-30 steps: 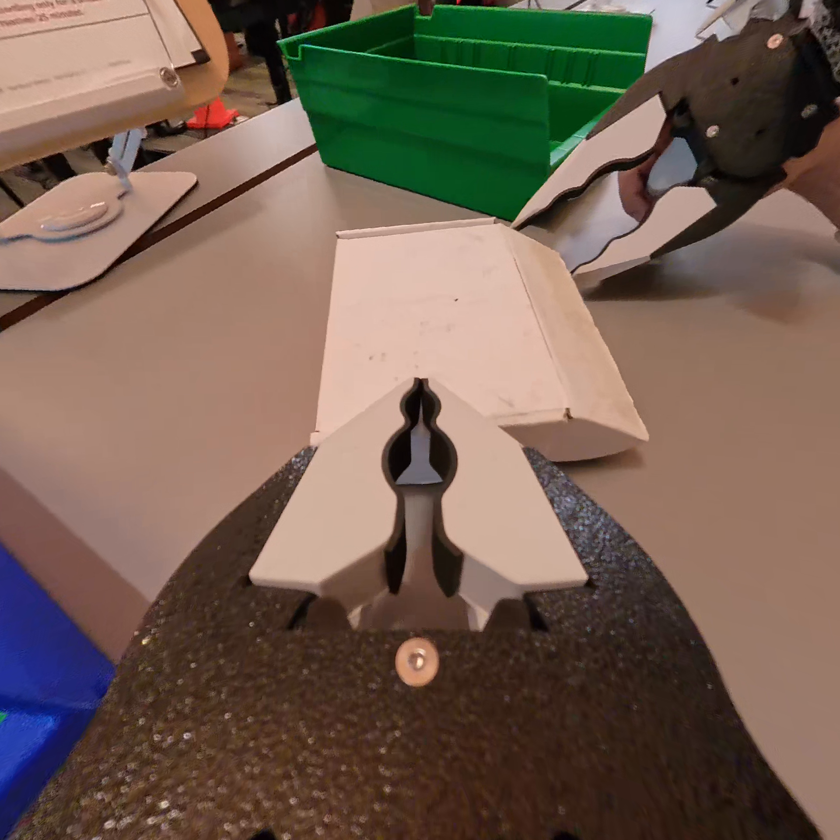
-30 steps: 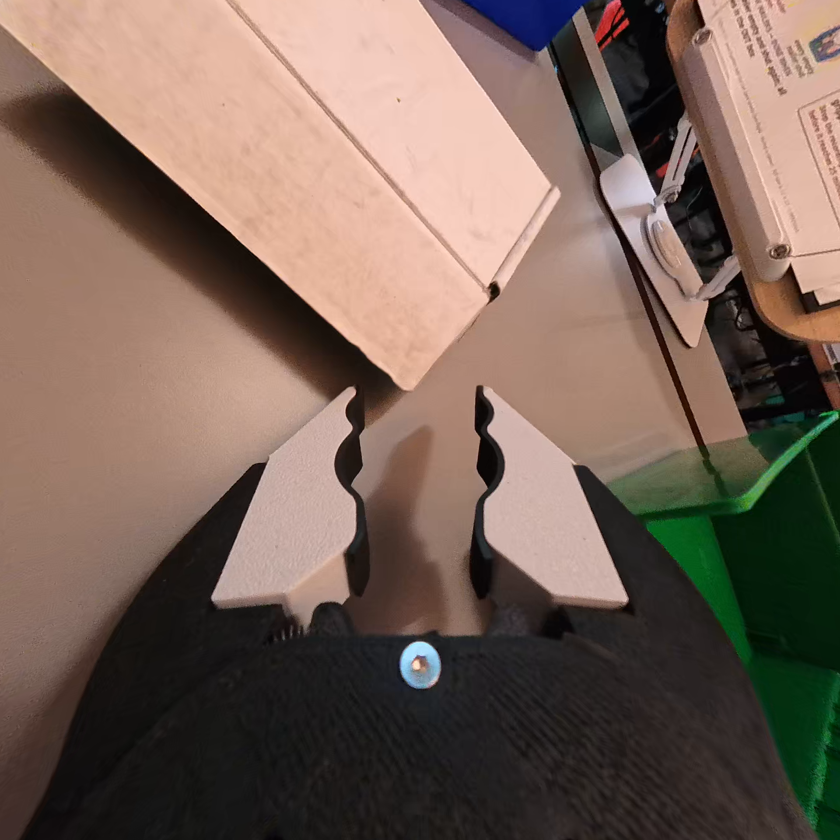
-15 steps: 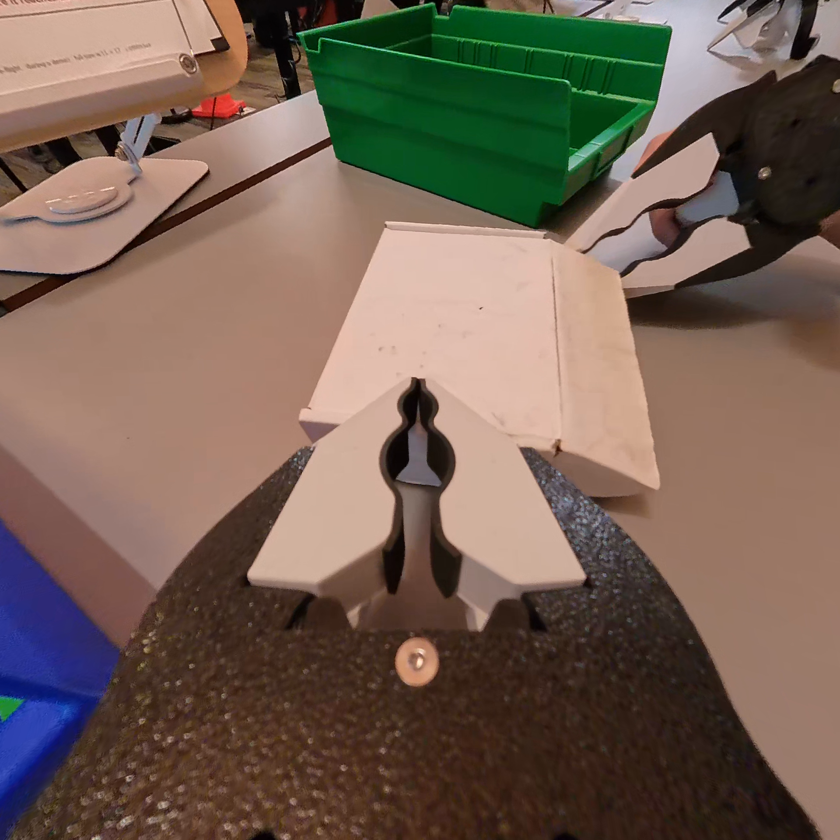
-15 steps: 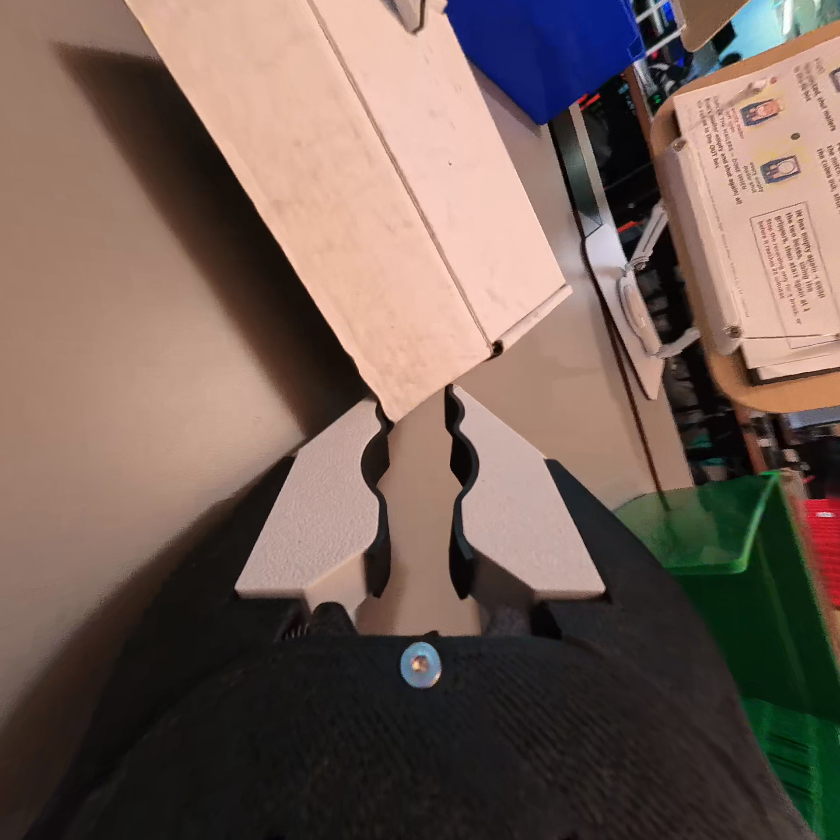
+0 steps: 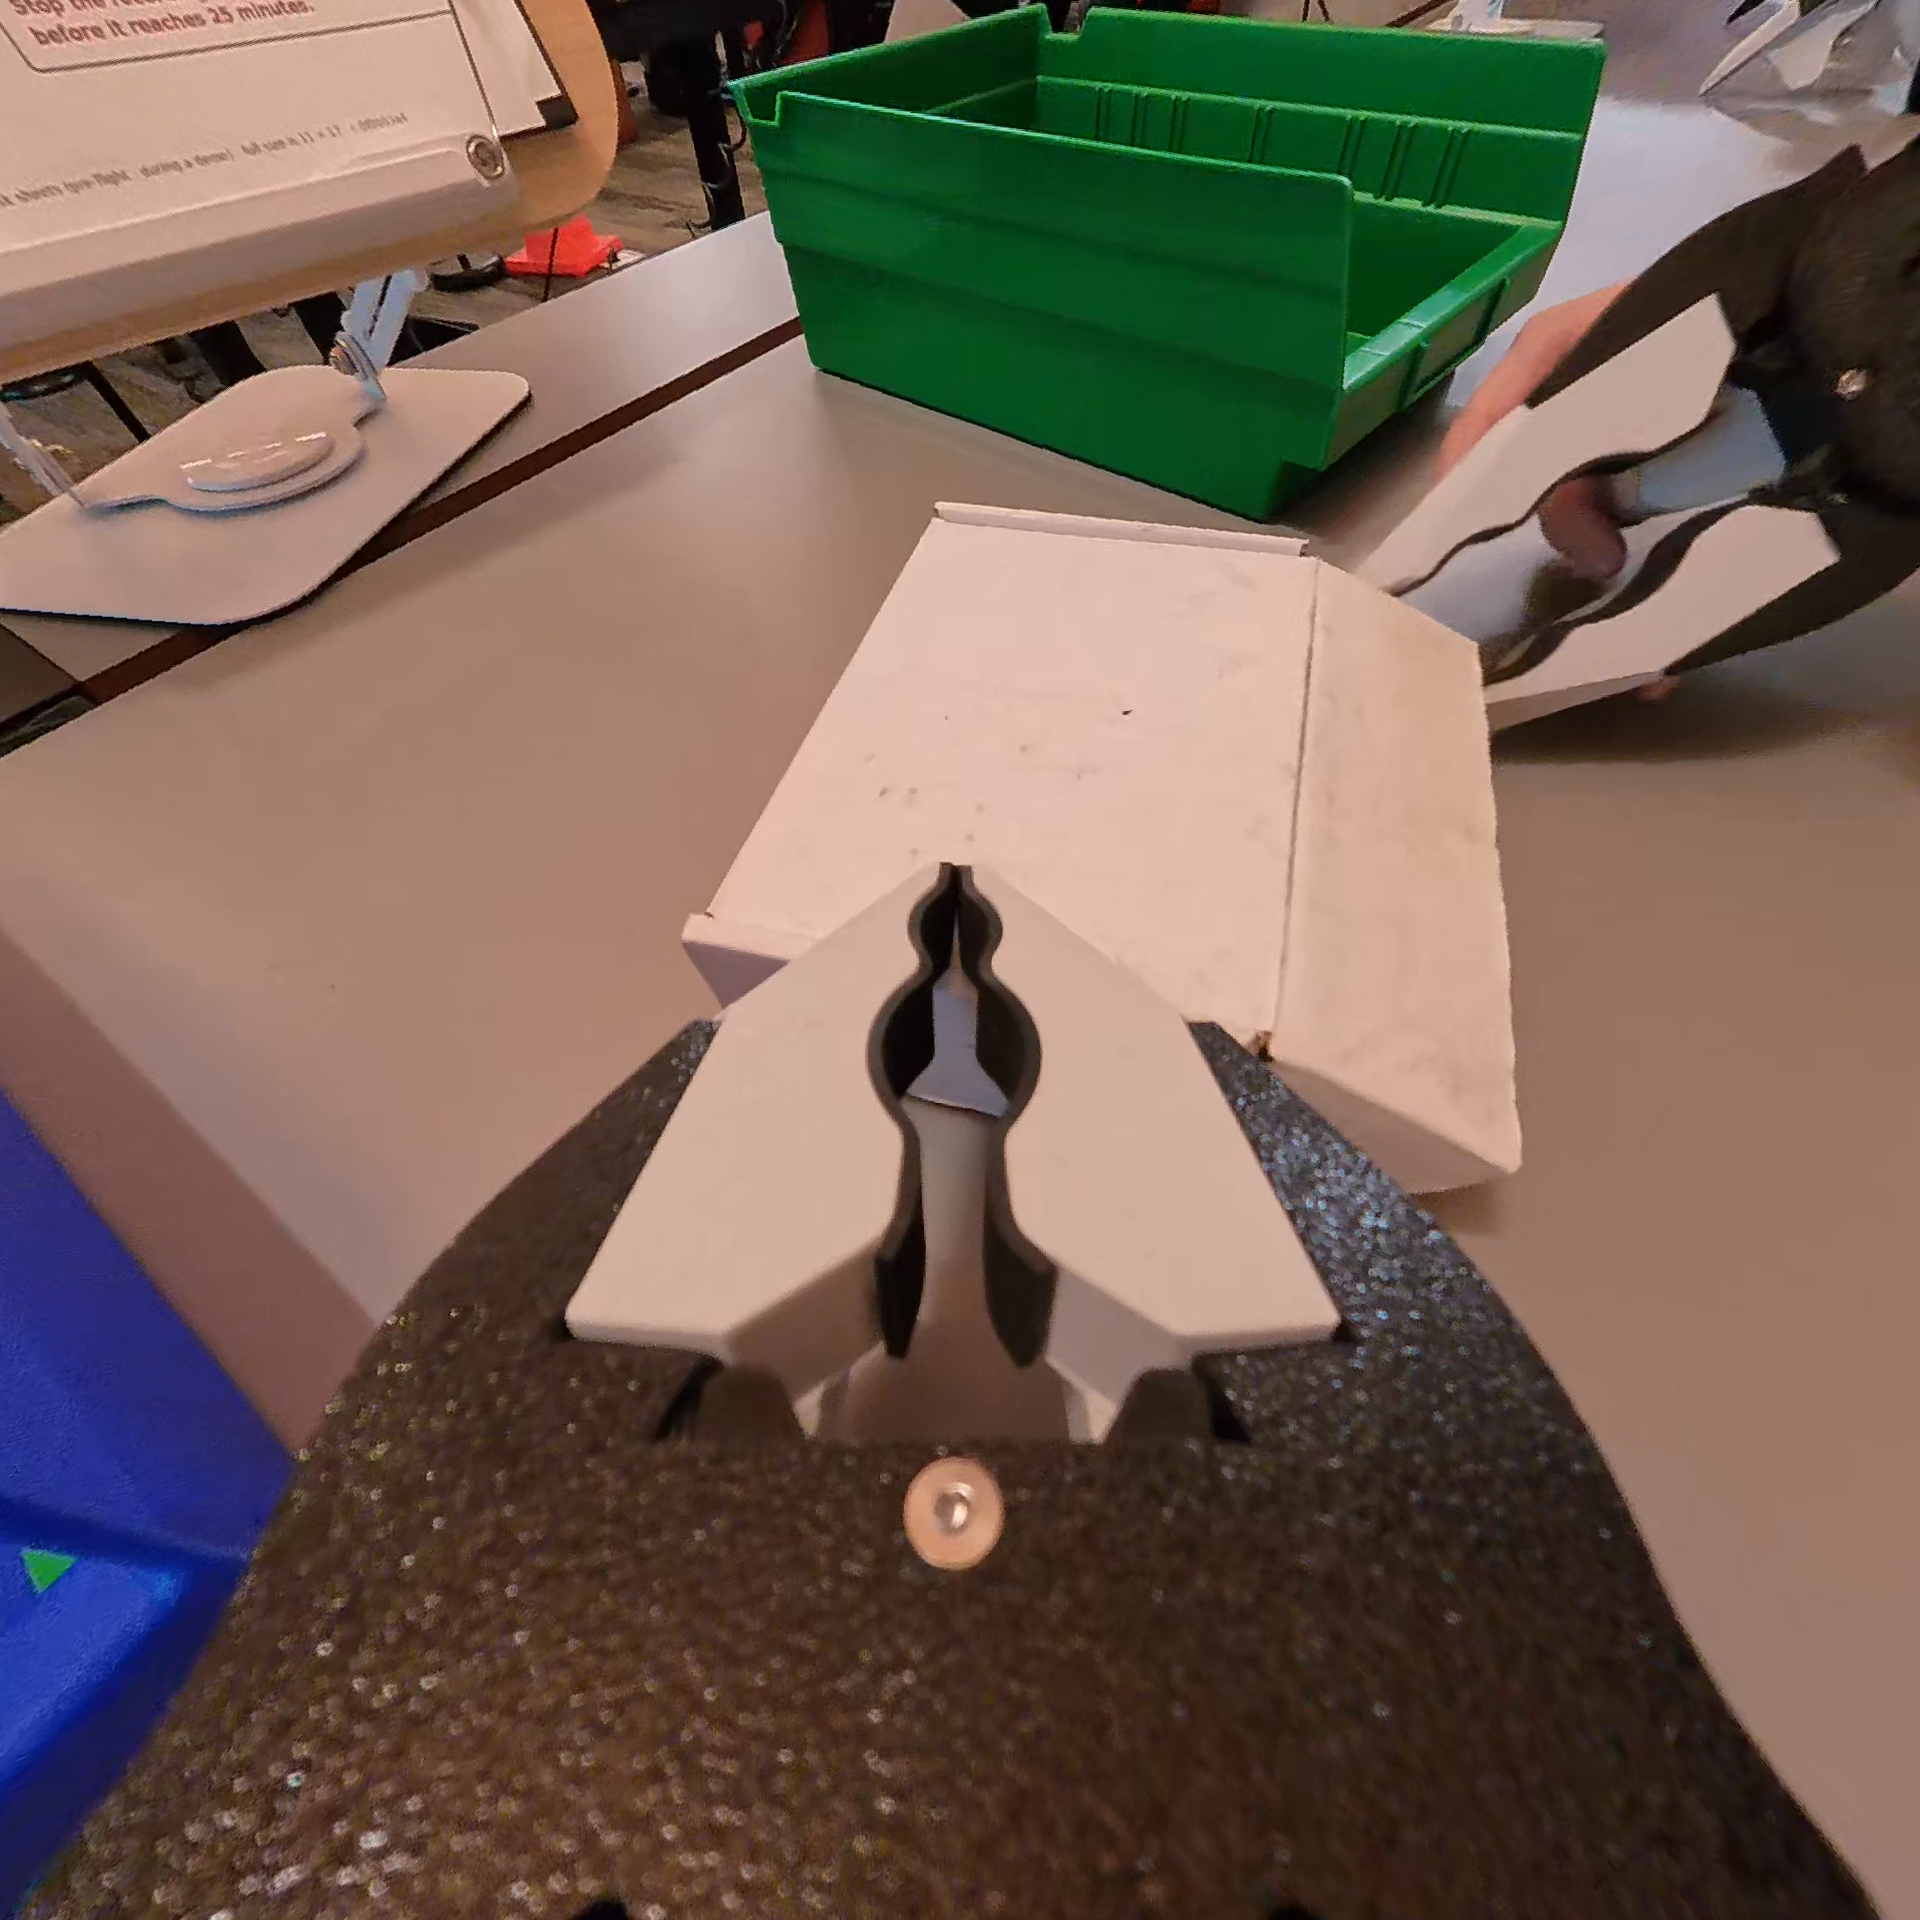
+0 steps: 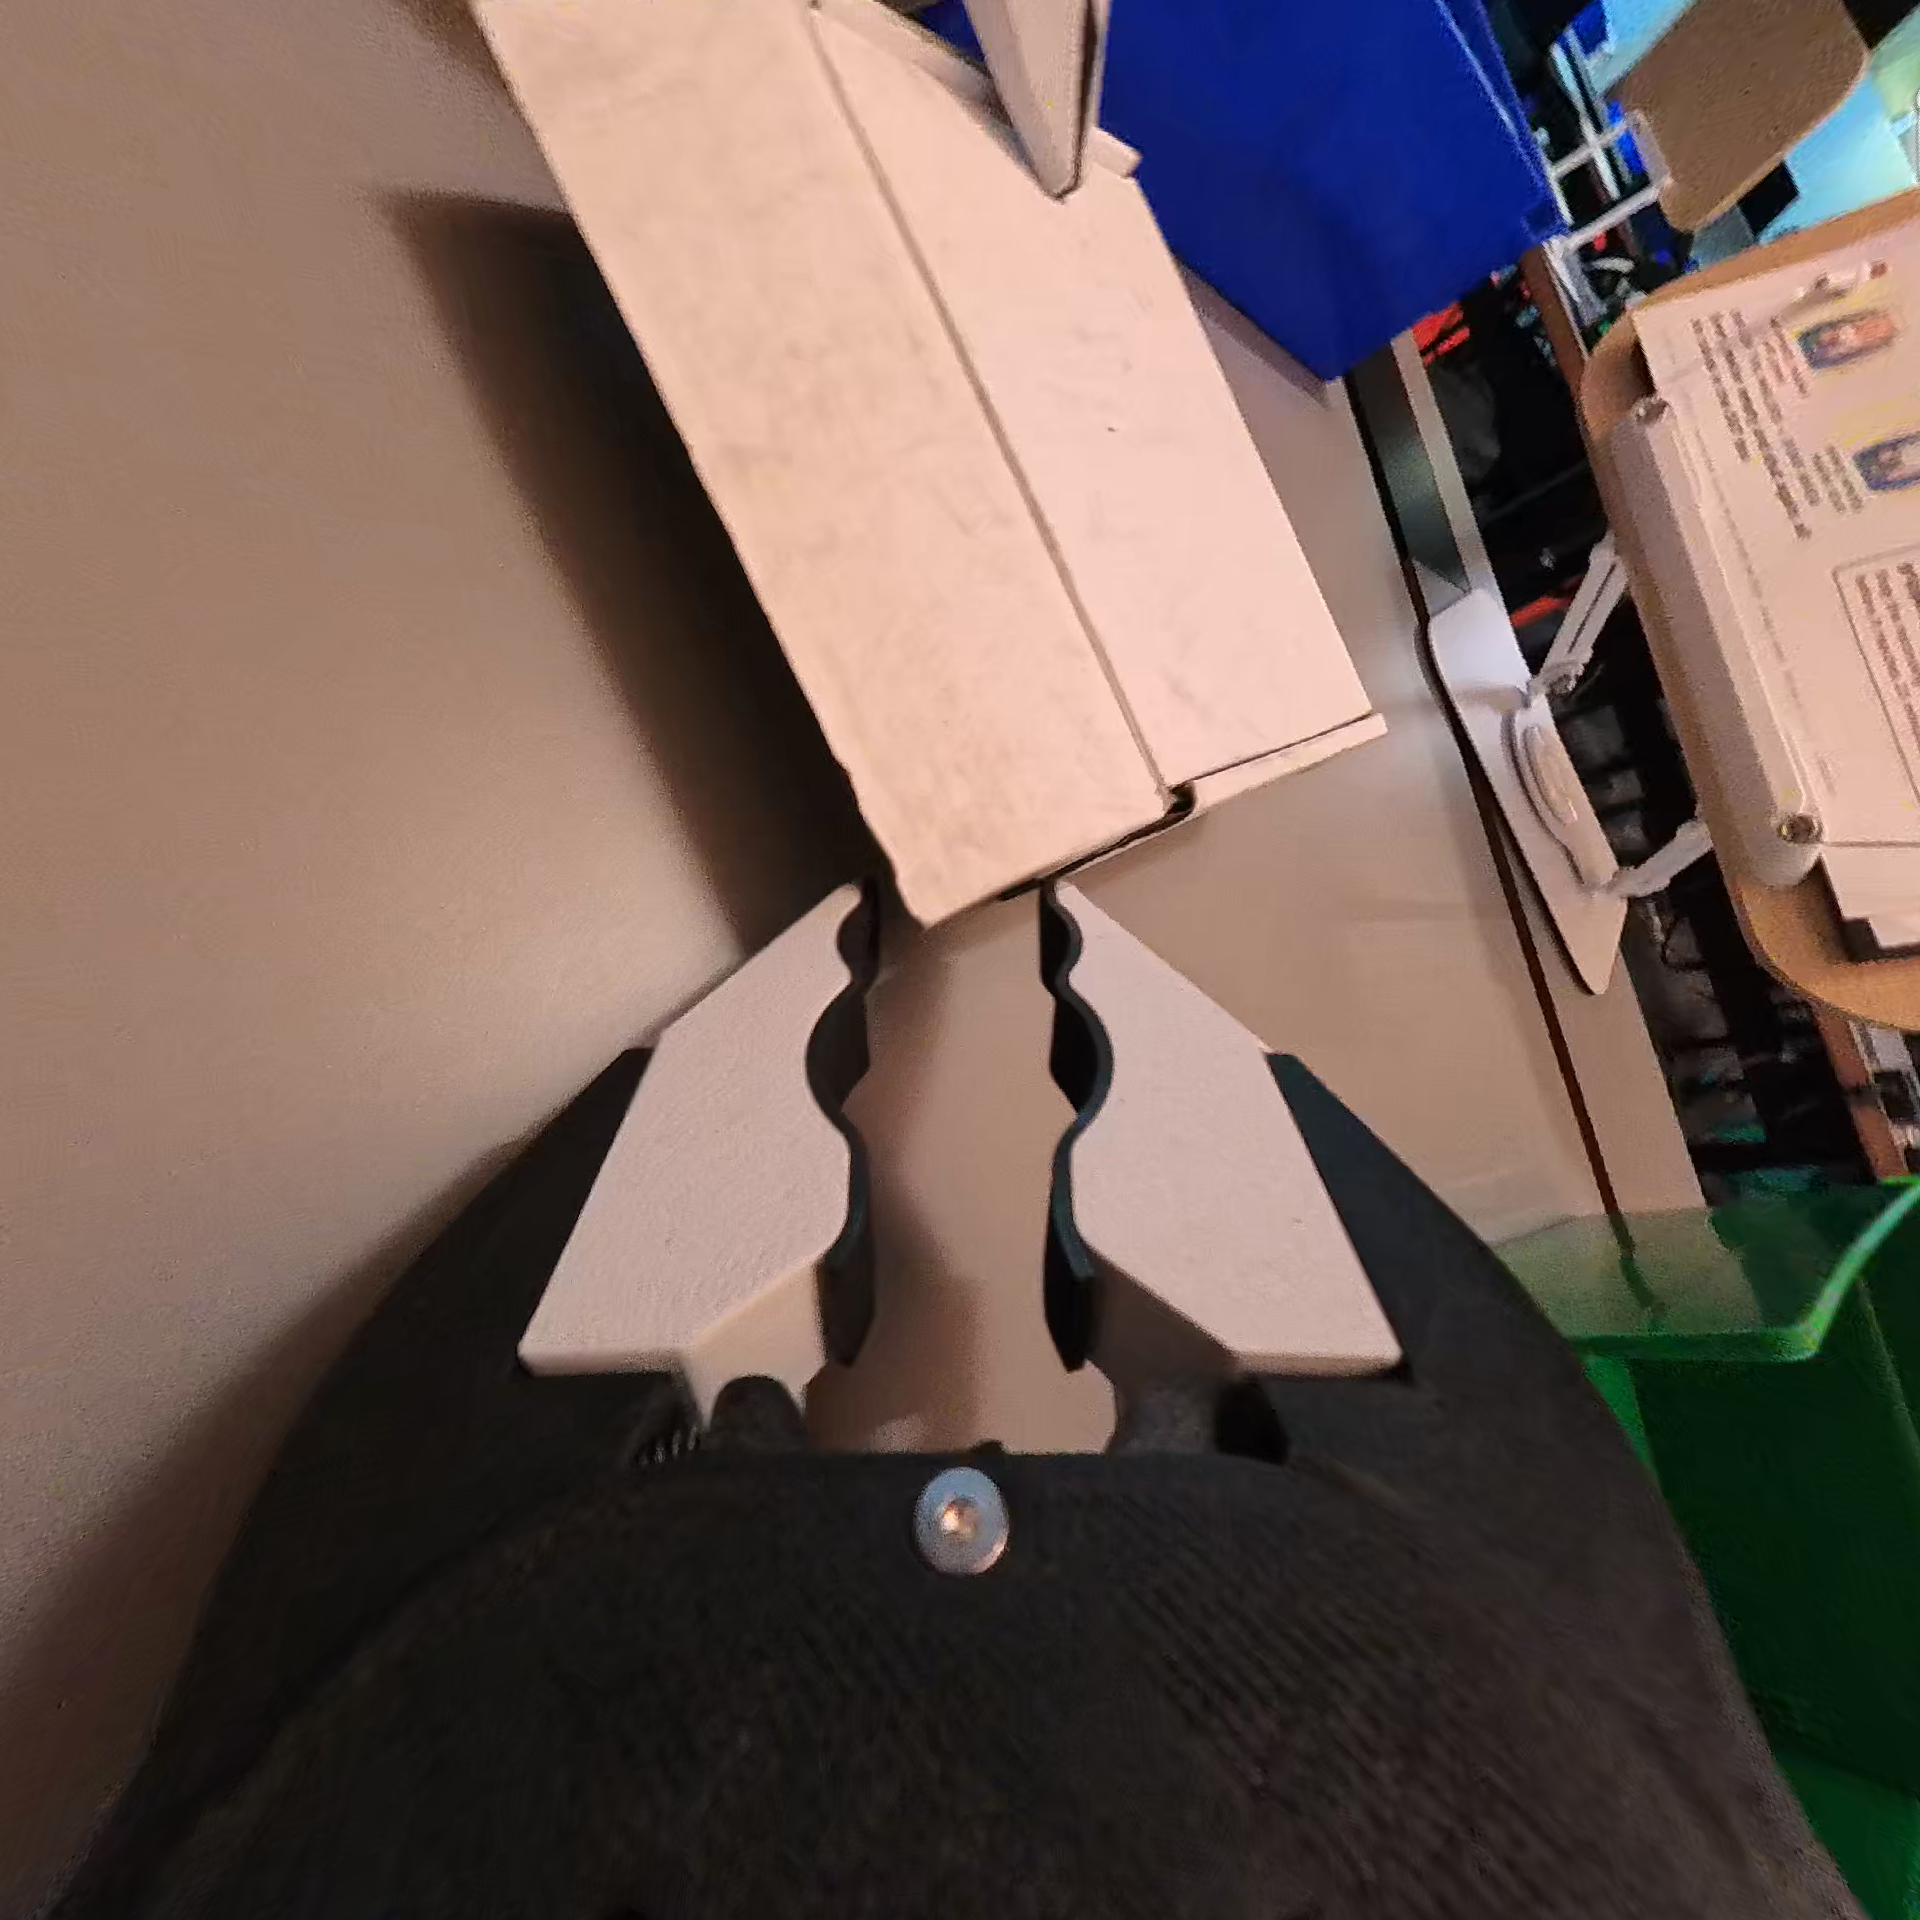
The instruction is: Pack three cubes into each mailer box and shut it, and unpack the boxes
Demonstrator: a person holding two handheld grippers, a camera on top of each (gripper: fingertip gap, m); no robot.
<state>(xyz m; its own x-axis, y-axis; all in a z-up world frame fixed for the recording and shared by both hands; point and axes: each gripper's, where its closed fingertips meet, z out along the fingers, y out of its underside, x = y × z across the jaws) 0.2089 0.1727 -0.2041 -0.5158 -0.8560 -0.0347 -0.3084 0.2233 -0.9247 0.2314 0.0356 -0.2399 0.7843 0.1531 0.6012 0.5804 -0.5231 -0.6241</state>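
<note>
A: Grey tabletop (image 5: 416, 831), green plastic bin (image 5: 1143, 312) at the back looks empty. Closed white cardboard mailer box (image 5: 1091, 769) lies flat, long axis running between the grippers.

B: Left gripper (image 5: 951, 883) fingers pressed together over its near end, nothing visibly held. Right gripper (image 6: 956, 914) part open, box corner at the fingertips, not clamped. Right does the lid. Contents hidden.

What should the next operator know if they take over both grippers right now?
Left gripper: shut, empty, tips over the near end of the white mailer box.
Right gripper: open, empty, at the box's far corner, nothing gripped.
The box lies closed on the grey table. The green bin sits behind it, the blue bin at the left gripper's end.
No cubes in view; the box's contents cannot be told.
Left to do: open it and check.
</note>
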